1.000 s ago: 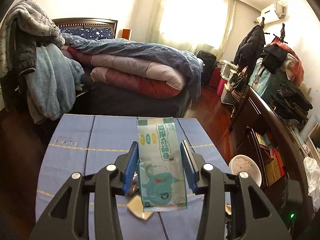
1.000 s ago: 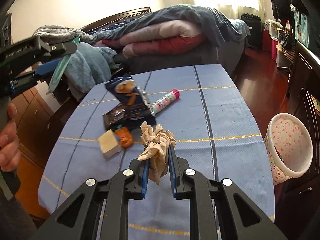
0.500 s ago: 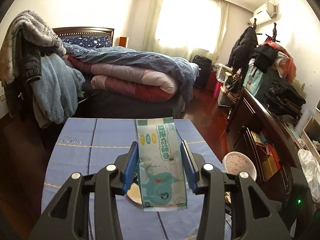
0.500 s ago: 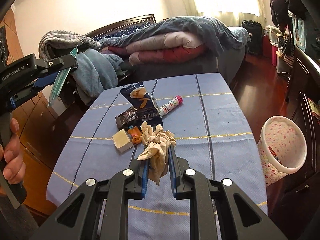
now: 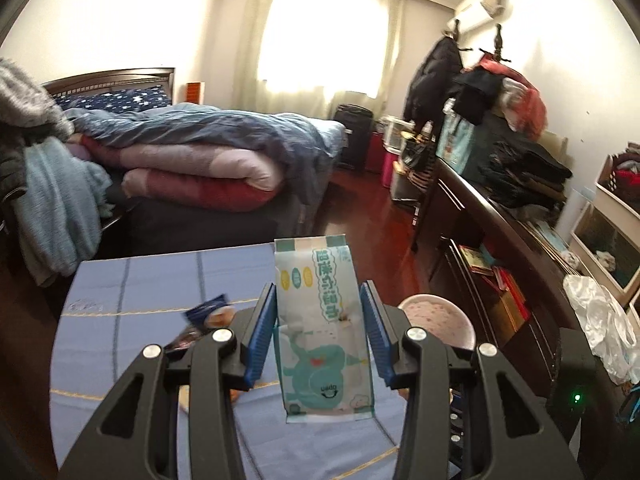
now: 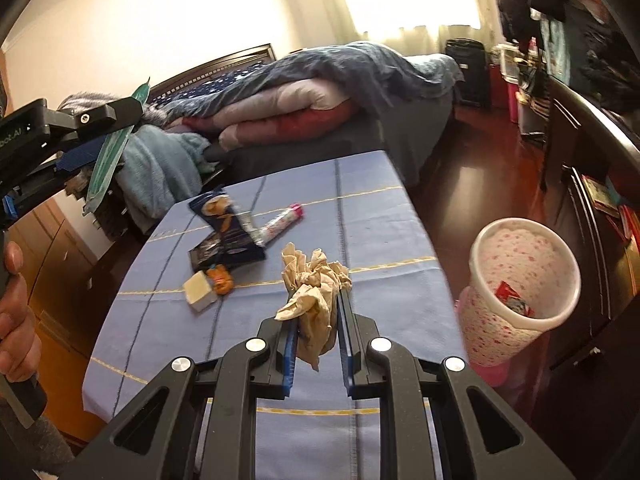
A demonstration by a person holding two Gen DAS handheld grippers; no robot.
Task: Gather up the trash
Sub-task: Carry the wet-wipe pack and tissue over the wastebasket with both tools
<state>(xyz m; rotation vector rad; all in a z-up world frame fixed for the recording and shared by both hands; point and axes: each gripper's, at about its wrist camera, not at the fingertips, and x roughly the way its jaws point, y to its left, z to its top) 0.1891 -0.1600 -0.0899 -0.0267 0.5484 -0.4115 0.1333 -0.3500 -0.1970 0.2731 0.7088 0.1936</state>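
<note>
Floor bin (image 6: 524, 280) stands unobstructed beside table edge (image 6: 424, 248).

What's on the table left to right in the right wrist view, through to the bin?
White block → orange wrapper → pink-capped tube → crumpled brown paper held in the right gripper → floral trash bin beside the table.

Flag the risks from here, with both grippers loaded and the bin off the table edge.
1. The crumpled brown paper wad bulges above the right gripper; it could slip before reaching the pink floral wastebasket.
2. The left gripper holds the flat teal wipes packet by its edges; it could buckle free.
</note>
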